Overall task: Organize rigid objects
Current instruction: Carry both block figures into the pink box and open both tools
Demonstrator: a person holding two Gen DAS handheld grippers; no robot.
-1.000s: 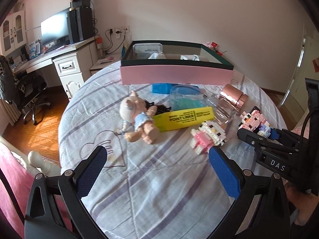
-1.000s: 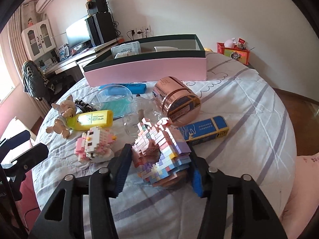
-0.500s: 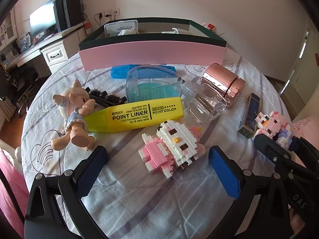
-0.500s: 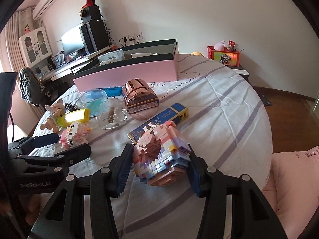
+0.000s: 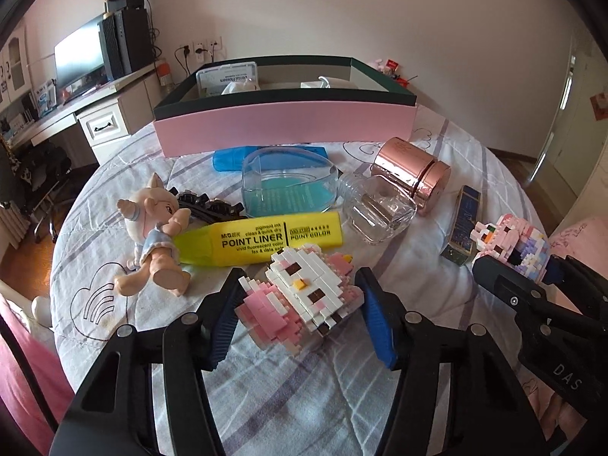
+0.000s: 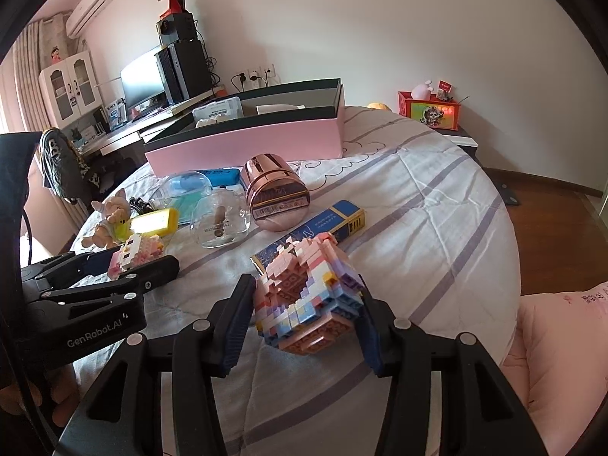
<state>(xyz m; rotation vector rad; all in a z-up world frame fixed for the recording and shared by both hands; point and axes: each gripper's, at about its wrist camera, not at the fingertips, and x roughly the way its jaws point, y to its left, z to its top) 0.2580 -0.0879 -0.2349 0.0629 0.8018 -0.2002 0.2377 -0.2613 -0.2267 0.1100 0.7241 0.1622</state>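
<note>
My left gripper is closed around a pink-and-white brick cat figure that rests on the striped tablecloth; both blue pads touch its sides. My right gripper is shut on a pastel brick figure and holds it just above the cloth; it also shows in the left wrist view. The left gripper and the cat figure show at the left of the right wrist view. A pink box with a dark green rim stands open at the back of the table.
On the cloth lie a yellow highlighter, a pig doll, a black hair clip, a clear blue case, a clear glass jar, a rose-gold tin and a blue slim box. A desk with monitor stands left.
My left gripper moved forward and narrowed onto the cat figure. My right gripper kept its hold on the pastel figure and moved slightly.
</note>
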